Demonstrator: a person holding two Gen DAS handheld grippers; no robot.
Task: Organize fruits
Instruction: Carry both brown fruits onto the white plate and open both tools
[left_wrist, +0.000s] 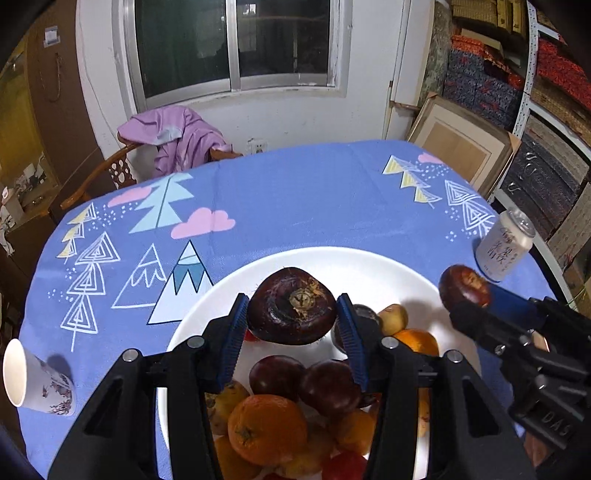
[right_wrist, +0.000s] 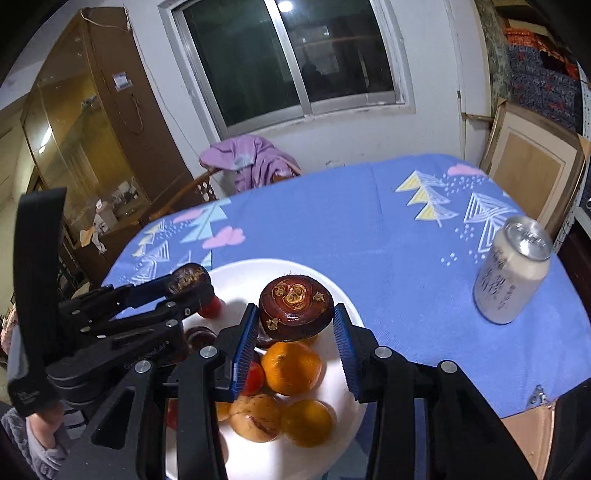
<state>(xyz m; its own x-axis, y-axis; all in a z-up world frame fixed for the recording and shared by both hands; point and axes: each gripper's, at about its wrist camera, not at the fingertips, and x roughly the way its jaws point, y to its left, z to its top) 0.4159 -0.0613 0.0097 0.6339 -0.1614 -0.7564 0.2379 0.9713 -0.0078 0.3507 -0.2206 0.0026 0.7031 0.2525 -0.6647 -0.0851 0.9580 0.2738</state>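
Blue ribbed pads of the left gripper (left_wrist: 291, 325) press both sides of a dark maroon water chestnut (left_wrist: 291, 306), stem scar facing up; it hangs clear above the white plate (left_wrist: 369, 266). The right gripper (right_wrist: 294, 332) clamps a second water chestnut (right_wrist: 295, 308) the same way, pads in contact left and right, bud ring on top, over the plate's far half. In the left wrist view the right gripper enters from the right edge of the plate with its chestnut (left_wrist: 464, 286) at the tips; in the right wrist view the left gripper (right_wrist: 184, 286) comes in from the left with its chestnut (right_wrist: 190, 278).

Plate contents, near half: one large orange (left_wrist: 267, 428), two dark red round fruits (left_wrist: 277, 374) side by side behind it, a yellowish-brown fruit (left_wrist: 393, 317) and another orange (left_wrist: 417, 341) toward the right rim. More fruit lies under the gripper bodies, partly hidden. Right wrist view shows an orange (right_wrist: 291, 367) directly below the held chestnut, a brown speckled fruit (right_wrist: 256, 417) and a smaller orange (right_wrist: 308, 422) nearer the camera.

Tablecloth (left_wrist: 314, 199) is blue with tree and mountain prints. A white drink can (left_wrist: 504, 245) stands upright near the table's right edge, apart from the plate. A paper cup (left_wrist: 37, 380) lies on its side at the table's left edge. A chair with a purple garment (left_wrist: 177, 136) sits beyond the far edge.
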